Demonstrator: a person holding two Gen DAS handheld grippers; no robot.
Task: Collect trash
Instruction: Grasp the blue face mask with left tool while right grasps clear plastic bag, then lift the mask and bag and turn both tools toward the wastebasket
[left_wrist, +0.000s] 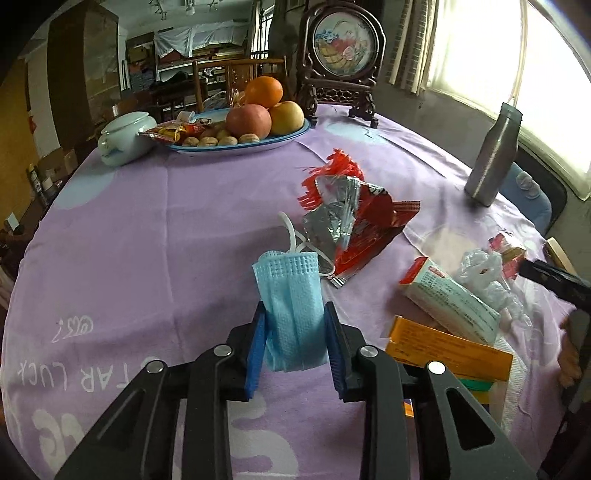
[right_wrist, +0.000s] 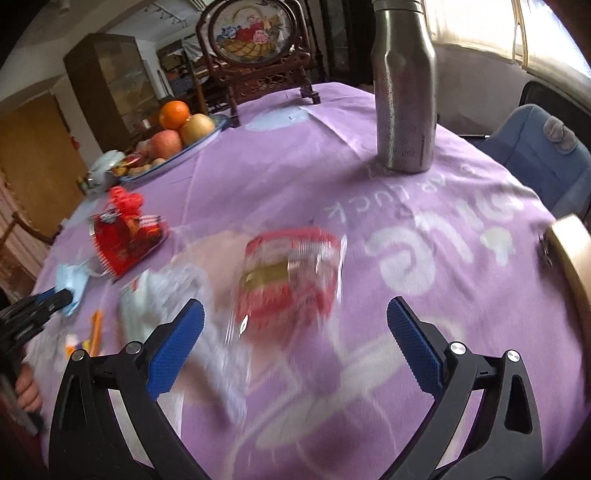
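- Left wrist view: left claw (left_wrist: 295, 332) clamped on a folded blue mask (left_wrist: 291, 314), blue pads pressed to its two sides, mask raised over the purple table (left_wrist: 166, 229).
- Mask's long axis ran straight ahead along the fingers; white ear loops (left_wrist: 295, 236) at the far end, pointing toward the red foil wrapper (left_wrist: 354, 225).
- Shown sharply only from the left wrist: white carton (left_wrist: 450, 299) lying on its side, long axis slanting from far left to near right; orange box (left_wrist: 447, 347) just in front of it; crumpled clear plastic (left_wrist: 484, 273) beside the carton.
- Also there: fruit plate (left_wrist: 240, 144) far across the table, pale lidded pot (left_wrist: 125, 136) to its left, steel bottle (left_wrist: 493, 155) upright at the right, framed round picture (left_wrist: 343, 44) at the back.
- Right wrist view: right claw (right_wrist: 295, 339) spread wide apart, holding nothing, hovering over a blurred red and clear packet (right_wrist: 291, 273) on the table.
- Seen only from the right wrist: that packet up close, too smeared to tell how it lay.
- Same view caught the mask (right_wrist: 72, 284) from the side at far left, in the left claw (right_wrist: 55, 297), near the wrapper (right_wrist: 125, 236).
- Bottle (right_wrist: 404, 92) large and upright ahead of the right claw, well apart from the packet.
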